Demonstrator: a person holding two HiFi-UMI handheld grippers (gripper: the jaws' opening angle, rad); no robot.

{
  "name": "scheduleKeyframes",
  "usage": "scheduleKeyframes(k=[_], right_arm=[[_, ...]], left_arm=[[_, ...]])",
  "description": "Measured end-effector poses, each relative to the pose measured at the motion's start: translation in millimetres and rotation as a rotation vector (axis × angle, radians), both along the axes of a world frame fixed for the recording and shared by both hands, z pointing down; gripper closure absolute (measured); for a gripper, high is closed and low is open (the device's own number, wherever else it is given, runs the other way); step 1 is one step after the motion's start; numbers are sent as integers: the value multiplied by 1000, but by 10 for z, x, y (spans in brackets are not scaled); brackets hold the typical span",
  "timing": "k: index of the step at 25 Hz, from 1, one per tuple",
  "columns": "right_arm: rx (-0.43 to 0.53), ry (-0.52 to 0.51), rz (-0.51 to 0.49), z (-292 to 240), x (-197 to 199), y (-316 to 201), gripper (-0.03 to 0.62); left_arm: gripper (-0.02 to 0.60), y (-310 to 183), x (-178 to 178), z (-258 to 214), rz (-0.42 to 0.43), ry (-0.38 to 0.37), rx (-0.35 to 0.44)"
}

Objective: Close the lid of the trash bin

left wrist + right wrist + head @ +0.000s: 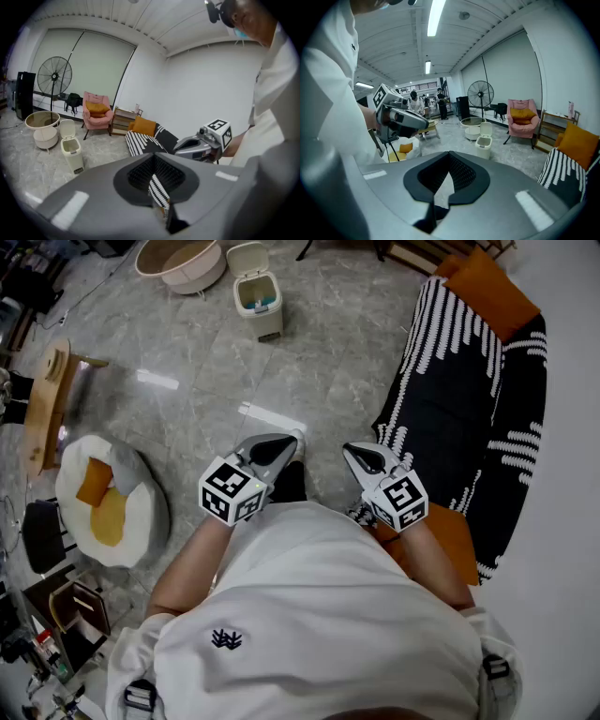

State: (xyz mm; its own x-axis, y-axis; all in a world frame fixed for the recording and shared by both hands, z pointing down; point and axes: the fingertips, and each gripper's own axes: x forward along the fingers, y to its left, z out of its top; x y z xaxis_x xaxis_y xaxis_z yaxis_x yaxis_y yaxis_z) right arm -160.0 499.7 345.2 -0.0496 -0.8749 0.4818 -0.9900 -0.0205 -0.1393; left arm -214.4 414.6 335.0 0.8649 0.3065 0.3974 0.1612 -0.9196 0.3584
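The small cream trash bin stands on the grey floor far ahead of me, with its lid tipped up and open. The same bin shows at the left of the left gripper view and again, bin, mid-frame in the right gripper view. My left gripper and right gripper are held side by side close to my body, well short of the bin. Both have their jaws together with nothing between them, the left gripper and the right gripper alike.
A round white tub sits just left of the bin. A black-and-white striped sofa with an orange cushion lines the right side. A round pet bed and a wooden table lie left. A fan and pink armchair stand beyond.
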Motion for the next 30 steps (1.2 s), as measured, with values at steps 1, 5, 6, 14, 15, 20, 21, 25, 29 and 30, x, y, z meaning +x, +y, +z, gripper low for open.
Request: scheduleKeyframes(k=[1, 5, 6, 14, 15, 20, 21, 25, 29, 30], right_arm=[[0, -2, 7, -30, 77, -116, 594], [-21, 8, 13, -104, 443, -549, 594], [-31, 15, 12, -105, 562, -658, 594], [-12, 20, -29, -229, 1291, -1735, 592], [-13, 22, -56, -240, 1320, -1870, 592], [-23, 33, -188, -199, 1583, -2545, 569], [-22, 33, -208, -172, 1653, -2675, 563], [-29, 33, -294, -54, 1997, -3244, 559], [-27, 6, -377, 112, 2481, -3803, 559], [-29, 0, -396, 164, 2629, -3961, 559]], left_arm=[[525, -141, 107, -4, 3, -5, 2], [525, -658, 564, -94, 12, 10, 17], [525, -777, 683, -121, 13, 20, 18], [525, -1630, 1245, -71, 26, -3, 95], [525, -1720, 1261, -49, 17, -11, 110], [525, -2228, 1417, 80, -85, -42, 104], [525, -2327, 1452, 111, -109, -48, 101], [522, -2789, 1609, 210, -219, -74, 92], [506, -3174, 1831, 313, -338, -121, 88], [503, -3278, 1920, 336, -363, -132, 83]])
